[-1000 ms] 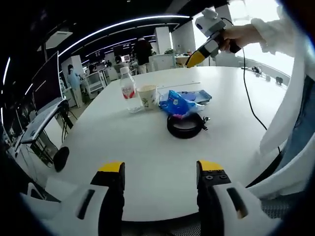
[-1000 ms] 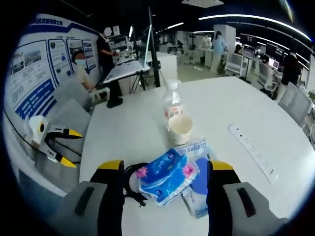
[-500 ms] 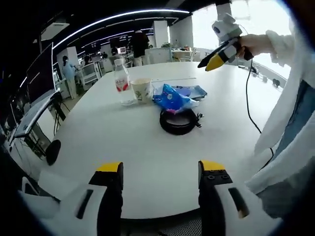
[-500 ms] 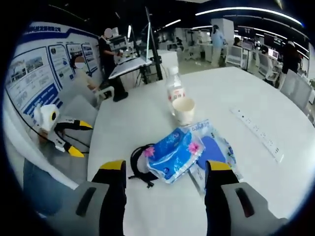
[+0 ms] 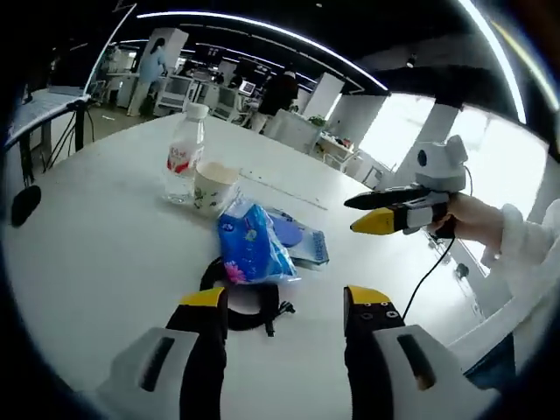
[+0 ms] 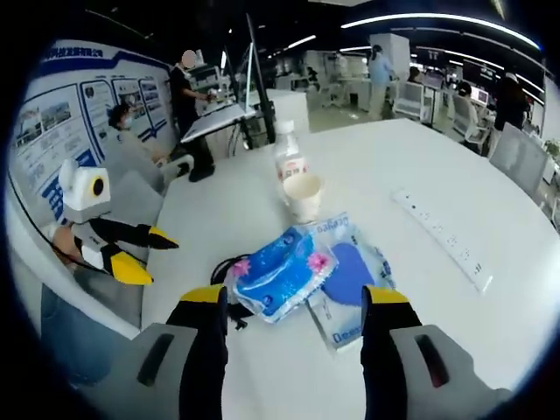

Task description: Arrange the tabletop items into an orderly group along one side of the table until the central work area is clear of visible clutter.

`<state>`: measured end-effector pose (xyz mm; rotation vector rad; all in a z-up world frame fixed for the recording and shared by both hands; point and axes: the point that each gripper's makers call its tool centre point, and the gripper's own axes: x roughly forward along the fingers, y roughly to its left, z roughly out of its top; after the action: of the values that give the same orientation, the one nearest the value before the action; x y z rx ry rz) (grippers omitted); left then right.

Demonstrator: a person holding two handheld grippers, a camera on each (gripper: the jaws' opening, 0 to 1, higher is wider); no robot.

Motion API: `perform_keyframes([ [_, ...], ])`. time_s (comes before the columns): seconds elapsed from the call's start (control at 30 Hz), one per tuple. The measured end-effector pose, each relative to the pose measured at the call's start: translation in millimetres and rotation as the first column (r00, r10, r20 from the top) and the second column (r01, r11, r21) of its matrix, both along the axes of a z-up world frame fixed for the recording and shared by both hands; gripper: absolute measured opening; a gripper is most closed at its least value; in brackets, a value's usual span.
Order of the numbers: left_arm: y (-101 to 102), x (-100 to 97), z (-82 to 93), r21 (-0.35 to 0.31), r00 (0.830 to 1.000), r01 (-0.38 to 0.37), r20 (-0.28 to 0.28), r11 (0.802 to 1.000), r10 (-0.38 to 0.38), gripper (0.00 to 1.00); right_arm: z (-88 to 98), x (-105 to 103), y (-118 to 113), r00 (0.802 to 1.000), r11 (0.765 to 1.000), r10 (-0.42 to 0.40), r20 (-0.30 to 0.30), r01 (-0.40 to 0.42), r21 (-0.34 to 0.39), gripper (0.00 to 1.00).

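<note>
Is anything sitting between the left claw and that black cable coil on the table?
Partly: the blue tissue pack lies on the far part of the black cable coil. The coil's near edge sits just ahead of the open left claw, nothing between.

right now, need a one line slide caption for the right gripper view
Open right gripper above a blue tissue pack, black cable coil, paper cup and water bottle on a white table.

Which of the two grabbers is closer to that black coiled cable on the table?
Left, as far as I can judge. The left gripper sits right over the black cable; the right gripper hangs off to one side of the pile, apart from it.
</note>
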<state>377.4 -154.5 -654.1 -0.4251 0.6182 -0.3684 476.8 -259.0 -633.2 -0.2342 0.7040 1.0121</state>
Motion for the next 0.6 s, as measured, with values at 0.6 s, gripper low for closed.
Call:
perform_keyframes([
  [0.6, -31, 27.8, -44.0, -0.098, 0.983, -0.083, -0.172, 0.992, 0.065, 0.49, -24.1, 42, 40, 0.996, 0.996, 0.086, 0.031, -0.086, 0.0, 0.5],
])
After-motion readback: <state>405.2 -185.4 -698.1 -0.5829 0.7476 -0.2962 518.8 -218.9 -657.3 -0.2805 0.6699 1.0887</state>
